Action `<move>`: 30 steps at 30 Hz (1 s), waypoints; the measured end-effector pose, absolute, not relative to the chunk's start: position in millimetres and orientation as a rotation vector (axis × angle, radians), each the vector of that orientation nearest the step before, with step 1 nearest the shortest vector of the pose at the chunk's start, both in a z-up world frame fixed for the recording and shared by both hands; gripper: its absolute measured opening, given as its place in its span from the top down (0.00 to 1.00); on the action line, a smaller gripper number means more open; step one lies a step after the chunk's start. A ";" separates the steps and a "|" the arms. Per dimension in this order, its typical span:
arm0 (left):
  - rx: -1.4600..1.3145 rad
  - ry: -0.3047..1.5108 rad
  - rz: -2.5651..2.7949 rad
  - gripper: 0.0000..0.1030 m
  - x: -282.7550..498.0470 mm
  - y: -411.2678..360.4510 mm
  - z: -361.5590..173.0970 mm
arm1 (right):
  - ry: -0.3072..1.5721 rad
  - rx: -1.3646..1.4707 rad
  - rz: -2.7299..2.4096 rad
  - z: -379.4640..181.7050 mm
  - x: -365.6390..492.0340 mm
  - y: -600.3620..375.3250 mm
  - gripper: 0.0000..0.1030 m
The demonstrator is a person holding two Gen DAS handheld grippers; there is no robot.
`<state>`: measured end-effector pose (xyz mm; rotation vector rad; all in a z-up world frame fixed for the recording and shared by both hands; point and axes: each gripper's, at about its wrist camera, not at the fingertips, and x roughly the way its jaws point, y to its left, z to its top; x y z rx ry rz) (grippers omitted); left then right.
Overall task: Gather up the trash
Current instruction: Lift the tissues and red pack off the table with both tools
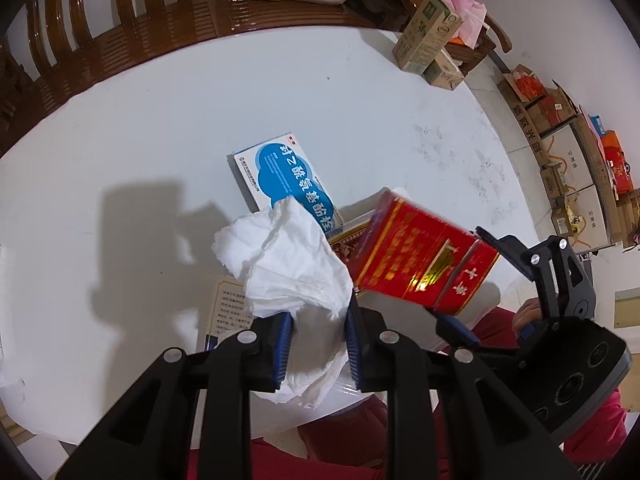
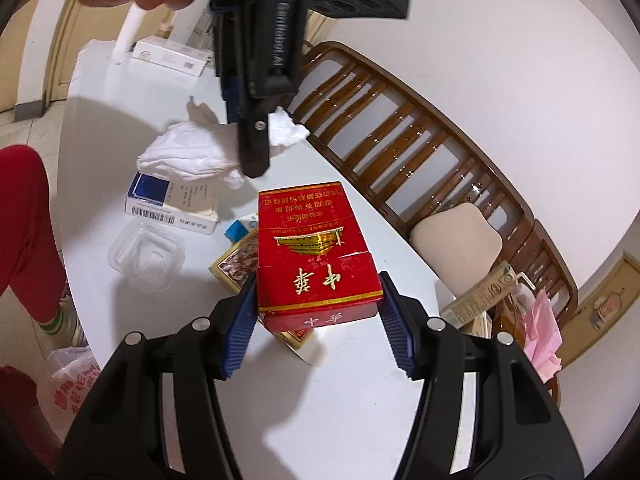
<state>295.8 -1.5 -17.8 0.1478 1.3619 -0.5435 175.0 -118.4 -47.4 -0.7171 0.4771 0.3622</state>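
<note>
White table (image 1: 160,128) fronts a wooden bench (image 1: 120,12); left gripper (image 1: 318,336) pinches tissue (image 1: 288,260); right gripper (image 2: 318,320) clamps red pack (image 2: 316,248).

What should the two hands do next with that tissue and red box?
Probably carry both off the table to wherever the trash goes. The left gripper already has the crumpled tissue between its jaws, and the right gripper grips the red box, clear of the table. No bin is visible.

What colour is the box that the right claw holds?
Red with gold print: the cigarette box, clearest in the right wrist view.
</note>
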 end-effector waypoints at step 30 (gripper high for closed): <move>0.195 1.095 -0.524 0.77 144.7 29.6 65.9 | 0.480 -0.451 0.221 124.4 55.3 -137.2 0.45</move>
